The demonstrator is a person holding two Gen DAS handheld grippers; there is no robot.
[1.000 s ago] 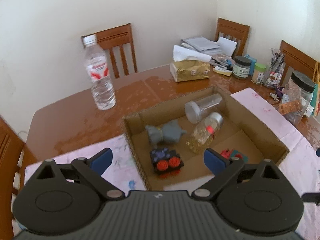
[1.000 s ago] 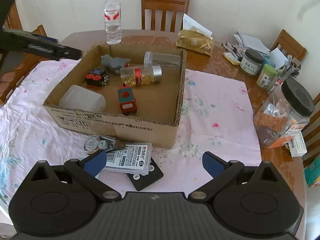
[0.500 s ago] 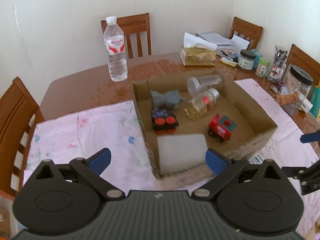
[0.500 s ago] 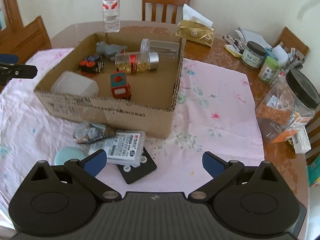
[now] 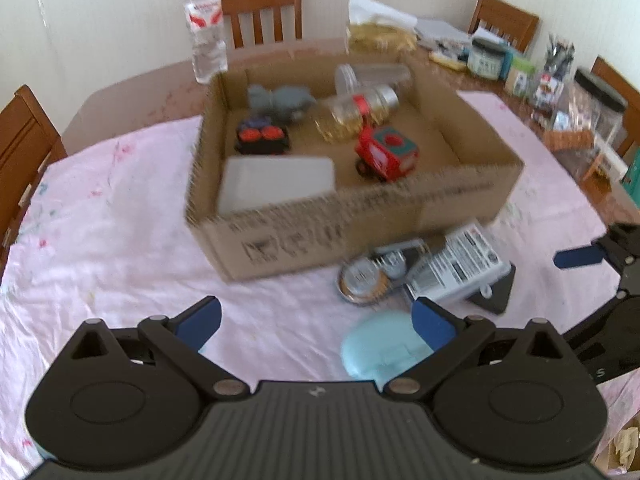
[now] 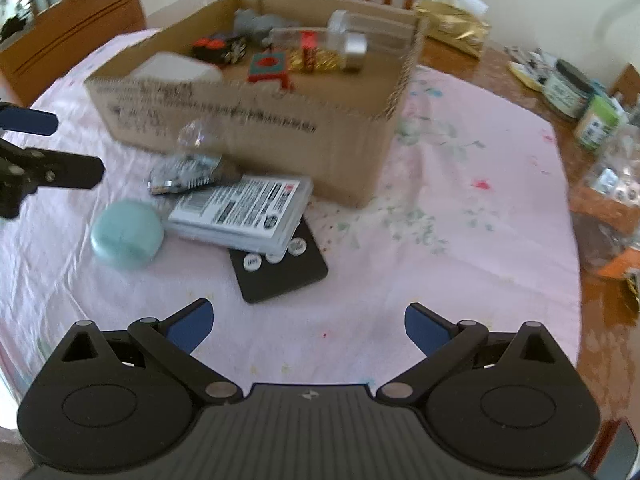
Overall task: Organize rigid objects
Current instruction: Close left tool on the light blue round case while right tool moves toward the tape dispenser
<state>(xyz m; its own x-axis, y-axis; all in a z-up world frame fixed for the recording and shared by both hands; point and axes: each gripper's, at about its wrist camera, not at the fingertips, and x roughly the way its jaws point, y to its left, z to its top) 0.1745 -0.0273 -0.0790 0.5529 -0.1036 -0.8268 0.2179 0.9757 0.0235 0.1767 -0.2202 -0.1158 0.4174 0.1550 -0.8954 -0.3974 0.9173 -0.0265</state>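
A cardboard box point(image 5: 360, 216) point(image 6: 256, 124) on the pink cloth holds a white tub point(image 5: 276, 180), a red toy train point(image 5: 386, 154), a black toy car point(image 5: 262, 138), a grey toy point(image 5: 280, 98), a gold-filled jar point(image 5: 356, 112) and a clear jar point(image 5: 372, 76). In front of the box lie a light blue round case point(image 5: 380, 350) point(image 6: 127, 234), a white labelled box point(image 5: 456, 266) point(image 6: 244, 212), a black square device point(image 6: 280, 266) and a shiny foil item point(image 5: 366, 280) point(image 6: 188, 168). My left gripper point(image 5: 316, 318) is open and empty above the cloth, beside the blue case. My right gripper point(image 6: 306, 324) is open and empty, just short of the black device.
A water bottle point(image 5: 206, 20) stands behind the box. A tissue pack point(image 5: 378, 36), jars point(image 5: 486, 58) and a large clear jar point(image 5: 592, 116) crowd the right side of the table. Wooden chairs point(image 5: 260, 4) surround it.
Both grippers have pulled back and lowered toward the loose items in front of the box. The left one now sits by the blue case. Both stay open.
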